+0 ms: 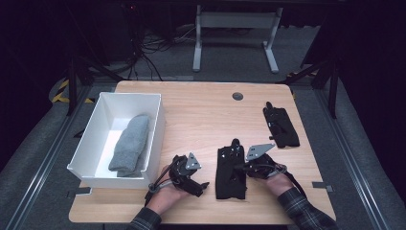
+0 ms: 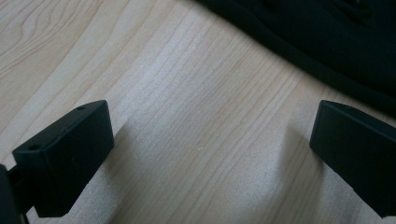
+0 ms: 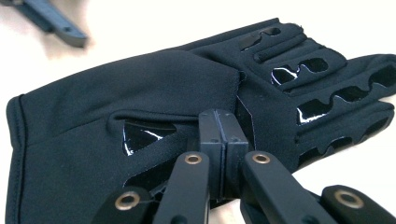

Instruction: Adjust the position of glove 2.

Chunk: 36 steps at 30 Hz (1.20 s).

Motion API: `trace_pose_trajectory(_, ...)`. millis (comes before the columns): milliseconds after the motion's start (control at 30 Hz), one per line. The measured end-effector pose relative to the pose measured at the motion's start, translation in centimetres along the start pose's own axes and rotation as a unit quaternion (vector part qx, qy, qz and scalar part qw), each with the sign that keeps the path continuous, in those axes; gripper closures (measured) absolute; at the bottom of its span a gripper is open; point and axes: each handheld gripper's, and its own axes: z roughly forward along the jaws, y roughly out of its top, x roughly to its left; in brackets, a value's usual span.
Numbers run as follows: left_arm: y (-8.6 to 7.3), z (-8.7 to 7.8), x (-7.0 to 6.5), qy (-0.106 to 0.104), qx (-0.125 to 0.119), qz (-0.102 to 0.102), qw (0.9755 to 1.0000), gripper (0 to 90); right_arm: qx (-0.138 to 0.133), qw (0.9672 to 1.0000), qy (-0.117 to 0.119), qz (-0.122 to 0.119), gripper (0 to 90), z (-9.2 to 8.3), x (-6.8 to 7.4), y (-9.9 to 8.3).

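A black glove (image 1: 230,178) lies flat near the table's front edge, fingers pointing away from me. My right gripper (image 1: 238,167) reaches in from the right, and its jaws are pressed together on the glove's (image 3: 140,93) edge. In the right gripper view the gripper (image 3: 223,119) meets creased fabric by the palm. My left gripper (image 1: 203,187) rests on the wood just left of the glove. Its open jaws (image 2: 210,140) hold nothing, and the glove's (image 2: 336,37) edge lies beyond them. A second black glove (image 1: 281,125) lies at the right rear.
A white bin (image 1: 129,94) stands at the table's left with a grey sock (image 1: 129,143) inside. A round cable grommet (image 1: 237,96) sits near the far edge of the wooden table (image 1: 201,110). A table frame and cables stand on the floor behind.
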Motion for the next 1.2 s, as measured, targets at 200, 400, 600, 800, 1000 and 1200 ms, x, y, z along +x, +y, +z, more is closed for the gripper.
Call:
trace_pose_trajectory(200, 0.0, 0.0, 0.0, 0.000, 0.000, 0.000, 1.0000, 0.2, 0.005, 0.9994, 0.025, -0.024, 90.0, 0.3, 1.3, 0.3)
trace_pose_trajectory(400, 0.0, 0.0, 0.0, 0.000, 0.001, 0.000, 1.0000, 0.1, 0.004, 0.9990, 0.034, -0.028, 90.0, 0.3, 1.6, 0.3)
trace_pose_trajectory(600, 0.0, 0.0, 0.0, 0.000, 0.000, 0.001, 1.0000, 0.1, -0.045, 0.9989, -0.006, 0.009, 90.0, -2.9, -0.8, 0.2)
trace_pose_trajectory(800, 0.0, 0.0, 0.0, -0.001, 0.000, 0.002, 1.0000, 0.1, -0.043, 0.9963, -0.056, 0.049, 90.0, -5.2, -4.1, -1.3)
trace_pose_trajectory(1000, 0.0, 0.0, 0.0, -0.002, 0.001, 0.002, 1.0000, 0.1, -0.037, 0.9859, -0.136, 0.089, 90.0, -7.0, -7.2, -2.8)
trace_pose_trajectory(1200, 0.0, 0.0, 0.1, -0.002, 0.001, 0.003, 1.0000, 0.1, -0.042, 0.9725, -0.188, 0.132, 90.0, -7.8, -10.1, -3.1)
